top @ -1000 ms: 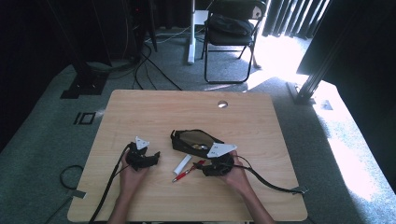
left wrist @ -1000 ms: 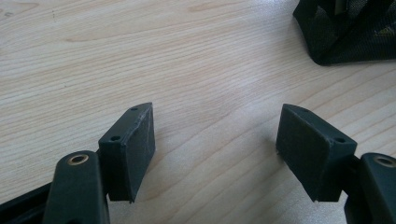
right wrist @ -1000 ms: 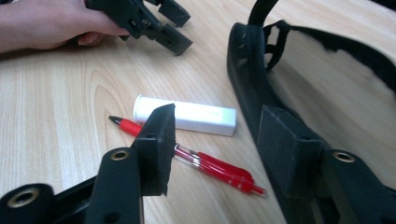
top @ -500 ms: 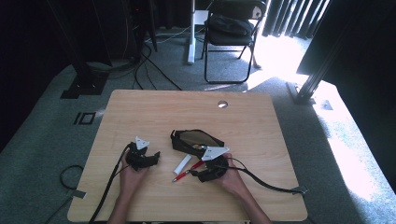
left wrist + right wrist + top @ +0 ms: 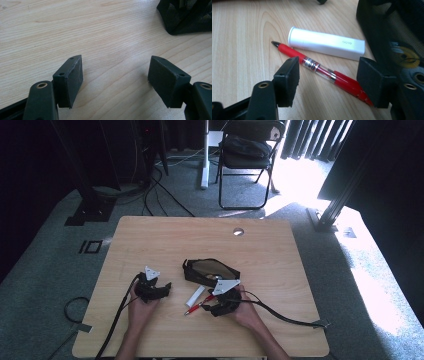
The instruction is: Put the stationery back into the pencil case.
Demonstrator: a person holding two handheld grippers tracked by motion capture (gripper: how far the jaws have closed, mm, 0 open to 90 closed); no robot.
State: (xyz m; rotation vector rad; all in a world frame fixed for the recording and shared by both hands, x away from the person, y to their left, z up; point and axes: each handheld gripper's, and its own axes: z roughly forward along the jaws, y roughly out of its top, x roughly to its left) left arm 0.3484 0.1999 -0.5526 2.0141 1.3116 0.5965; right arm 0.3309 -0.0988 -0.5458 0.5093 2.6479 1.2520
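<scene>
At a wooden table (image 5: 150,240), I hold a gripper in each hand. My right gripper (image 5: 328,80) sits low over a red pen (image 5: 322,71), its jaws apart and straddling the pen's clear middle section, the pads not pressing on it; the jaws have just been closing a little from a wider spread, with the pen between them. The pen lies flat on the wood, tip pointing away from the gripper in the right gripper view. Just beyond it and touching or nearly touching it lies a white tube (image 5: 327,43), also flat. In the high view the pen (image 5: 197,306) and the tube (image 5: 195,295) lie side by side near the table's front middle, with my right gripper (image 5: 217,307) at the pen's right end. A black mesh pouch (image 5: 210,270) lies open just behind them; its dark wall (image 5: 387,32) crowds the right edge of the right gripper view.

My left gripper (image 5: 155,289) rests well to the left of the pen, its jaws wide apart over bare wood (image 5: 112,50), nothing between them. A corner of the pouch (image 5: 185,17) lies ahead of it to the right.
</scene>
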